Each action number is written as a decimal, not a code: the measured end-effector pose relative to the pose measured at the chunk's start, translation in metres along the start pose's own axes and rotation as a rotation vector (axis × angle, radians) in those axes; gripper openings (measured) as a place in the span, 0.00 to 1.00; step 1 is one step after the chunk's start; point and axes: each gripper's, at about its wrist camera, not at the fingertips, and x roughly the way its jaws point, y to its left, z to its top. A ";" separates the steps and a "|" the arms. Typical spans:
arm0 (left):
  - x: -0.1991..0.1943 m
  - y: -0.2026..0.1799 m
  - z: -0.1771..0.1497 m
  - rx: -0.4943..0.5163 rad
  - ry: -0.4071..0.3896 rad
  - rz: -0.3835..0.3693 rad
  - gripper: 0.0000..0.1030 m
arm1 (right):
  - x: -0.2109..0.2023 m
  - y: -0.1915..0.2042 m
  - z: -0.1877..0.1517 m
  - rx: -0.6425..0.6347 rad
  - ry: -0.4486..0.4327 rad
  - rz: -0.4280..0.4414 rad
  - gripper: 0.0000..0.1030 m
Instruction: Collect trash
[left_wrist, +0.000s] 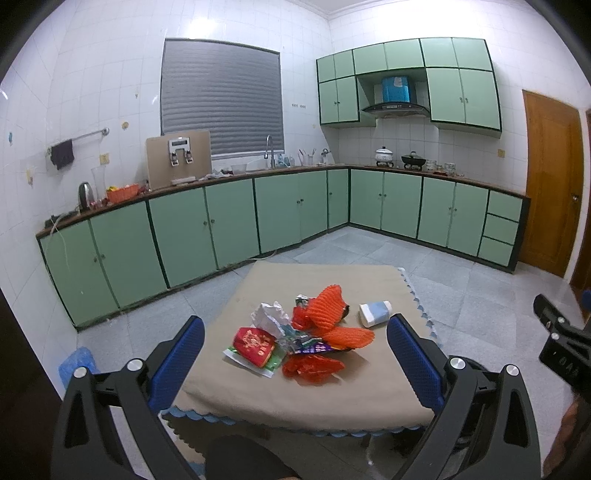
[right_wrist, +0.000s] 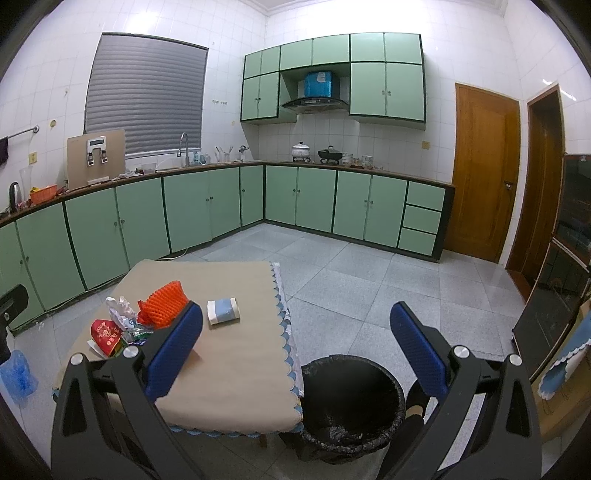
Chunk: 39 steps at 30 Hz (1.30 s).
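A heap of trash lies on the beige-clothed table (left_wrist: 317, 398): orange foam netting (left_wrist: 328, 306), crumpled white paper (left_wrist: 269, 315), a red packet (left_wrist: 255, 343), a red plastic scrap (left_wrist: 314, 367) and mixed wrappers. A white-and-blue bottle (left_wrist: 375, 313) lies on its side to the right of the heap. My left gripper (left_wrist: 295, 354) hangs open above the table's near side, the heap between its blue pads. My right gripper (right_wrist: 295, 347) is open over the table's right edge, above a black-lined bin (right_wrist: 351, 402). The bottle (right_wrist: 223, 311) and netting (right_wrist: 164, 304) show there too.
Green cabinets (left_wrist: 229, 221) run along the left and far walls under a cluttered counter. A blue plastic bag (left_wrist: 75, 363) lies on the grey tiled floor left of the table. Wooden doors (right_wrist: 484, 173) stand at the right, and a dark glass cabinet (right_wrist: 557, 280) at the far right.
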 end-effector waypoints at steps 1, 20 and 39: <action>0.001 0.000 -0.003 0.012 -0.006 0.008 0.94 | 0.002 0.002 -0.001 -0.010 -0.002 0.016 0.95; 0.067 0.038 -0.053 -0.091 0.128 -0.033 0.94 | 0.094 0.054 -0.028 -0.082 0.173 0.263 0.95; 0.151 0.028 -0.065 -0.066 0.111 -0.069 0.88 | 0.204 0.109 -0.055 -0.087 0.295 0.475 0.66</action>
